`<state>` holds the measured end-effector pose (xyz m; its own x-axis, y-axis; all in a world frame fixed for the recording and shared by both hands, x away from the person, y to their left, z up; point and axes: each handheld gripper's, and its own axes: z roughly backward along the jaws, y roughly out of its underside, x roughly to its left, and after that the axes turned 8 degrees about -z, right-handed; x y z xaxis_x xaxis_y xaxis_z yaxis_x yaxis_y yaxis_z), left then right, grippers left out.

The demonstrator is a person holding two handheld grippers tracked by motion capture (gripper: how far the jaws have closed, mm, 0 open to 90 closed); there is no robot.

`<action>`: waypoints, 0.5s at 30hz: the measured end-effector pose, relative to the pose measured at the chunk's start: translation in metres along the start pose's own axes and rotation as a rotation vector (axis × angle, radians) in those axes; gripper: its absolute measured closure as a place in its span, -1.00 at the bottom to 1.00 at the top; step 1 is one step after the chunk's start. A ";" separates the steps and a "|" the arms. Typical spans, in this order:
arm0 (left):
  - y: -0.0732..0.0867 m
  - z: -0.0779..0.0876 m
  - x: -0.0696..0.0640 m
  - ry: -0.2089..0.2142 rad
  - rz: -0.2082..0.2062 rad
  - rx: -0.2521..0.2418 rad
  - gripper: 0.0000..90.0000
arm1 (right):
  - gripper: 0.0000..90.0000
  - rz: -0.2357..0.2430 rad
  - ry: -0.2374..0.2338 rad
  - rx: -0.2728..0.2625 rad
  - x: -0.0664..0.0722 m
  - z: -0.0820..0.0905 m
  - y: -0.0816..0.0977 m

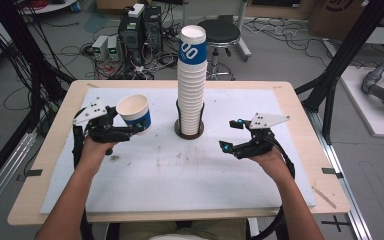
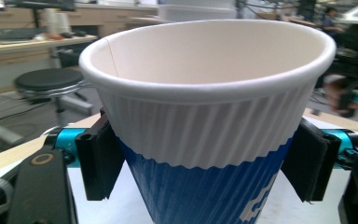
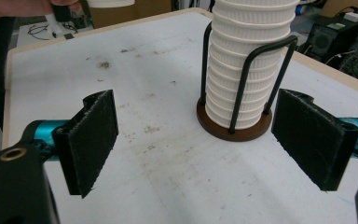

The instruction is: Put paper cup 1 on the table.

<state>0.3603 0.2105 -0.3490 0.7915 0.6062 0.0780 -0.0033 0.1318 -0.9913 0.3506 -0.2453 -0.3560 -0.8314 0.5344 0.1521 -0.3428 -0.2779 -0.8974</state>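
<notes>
A white and blue ribbed paper cup [image 1: 134, 112] is held above the table at the left, tilted, with my left gripper [image 1: 130, 129] shut on it. In the left gripper view the cup [image 2: 205, 121] sits between the two black pads [image 2: 98, 161], which press on its sides. A tall stack of the same cups [image 1: 191, 80] stands in a black wire holder on a round brown base [image 1: 189, 134] at the table's middle. My right gripper [image 1: 231, 135] hovers open to the right of the stack. In the right gripper view the stack [image 3: 247, 70] stands beyond the wide-apart pads [image 3: 91, 140].
A white mat [image 1: 180, 175] with a few brown stains covers the wooden table [image 1: 55, 145]. Beyond the far edge stand a black stool [image 1: 219, 32] and computer boxes with cables [image 1: 140, 30] on the floor. Black frame posts [image 1: 340, 60] rise at both sides.
</notes>
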 end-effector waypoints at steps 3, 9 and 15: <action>0.005 0.005 0.014 -0.053 0.010 0.003 -0.47 | -0.67 -0.004 0.000 0.001 0.001 0.000 0.001; 0.015 0.009 0.032 -0.125 0.038 0.016 -0.47 | -0.67 -0.012 0.008 -0.012 0.001 0.004 0.006; 0.022 0.008 0.041 -0.170 0.055 0.033 -0.47 | -0.67 -0.028 0.019 -0.024 -0.001 0.007 0.010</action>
<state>0.3880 0.2444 -0.3669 0.6747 0.7368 0.0433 -0.0661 0.1187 -0.9907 0.3450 -0.2541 -0.3618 -0.8129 0.5571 0.1698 -0.3551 -0.2431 -0.9027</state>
